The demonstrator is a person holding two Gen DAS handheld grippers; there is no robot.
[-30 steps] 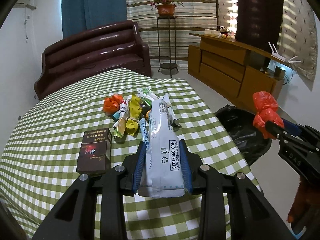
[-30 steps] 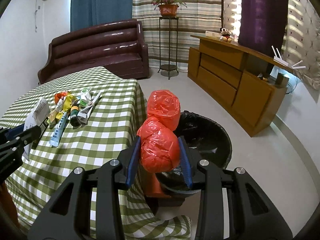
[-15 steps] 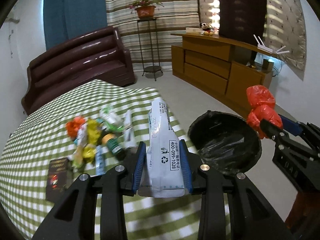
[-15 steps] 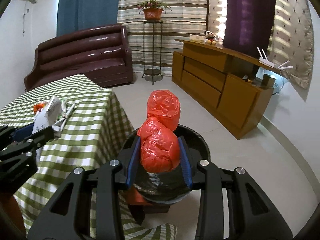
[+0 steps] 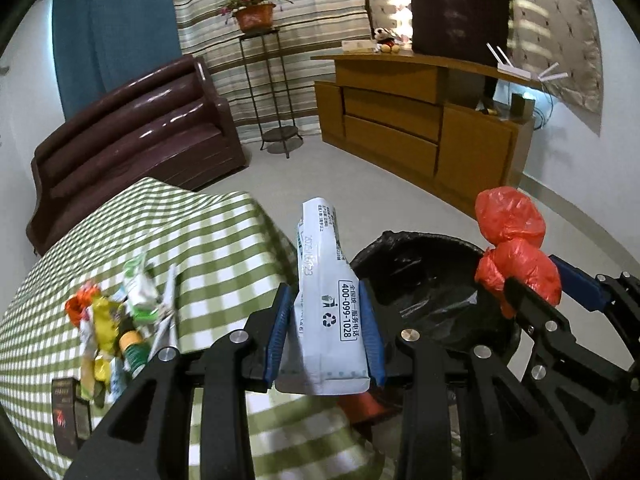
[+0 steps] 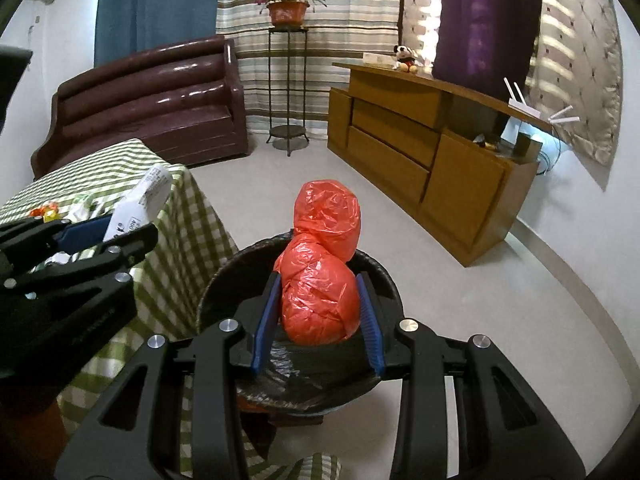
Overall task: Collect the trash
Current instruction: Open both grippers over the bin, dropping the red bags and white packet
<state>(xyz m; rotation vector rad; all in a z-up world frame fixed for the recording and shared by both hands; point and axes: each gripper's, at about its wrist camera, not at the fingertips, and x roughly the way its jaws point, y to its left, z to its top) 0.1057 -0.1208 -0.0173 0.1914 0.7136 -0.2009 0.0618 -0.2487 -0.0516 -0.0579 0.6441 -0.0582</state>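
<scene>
Both tools are loaded right now. The left tool (image 5: 326,334) has its blue pads clamped on a flat white plastic pouch with black printed text and a recycling mark (image 5: 326,300), which sticks up and away from the camera, sitting over the near right corner of the counter with the green-and-white checked cloth (image 5: 208,240). The right tool (image 6: 318,312) is squeezing a crumpled orange-red plastic bag knotted into two lumps (image 6: 320,272); the lower lump is between the pads, the upper one pokes out past the tips.

That red bag hangs right above the round bin lined with a black plastic bag (image 6: 384,280), which stands on the floor just to the right of the counter. In the left wrist view the white pouch is at the bin's left edge, not quite over the opening.

Left on the cloth: a little heap of colourful wrappers and a small bottle (image 5: 116,320), plus a dark flat box (image 5: 68,412) at the near left.
</scene>
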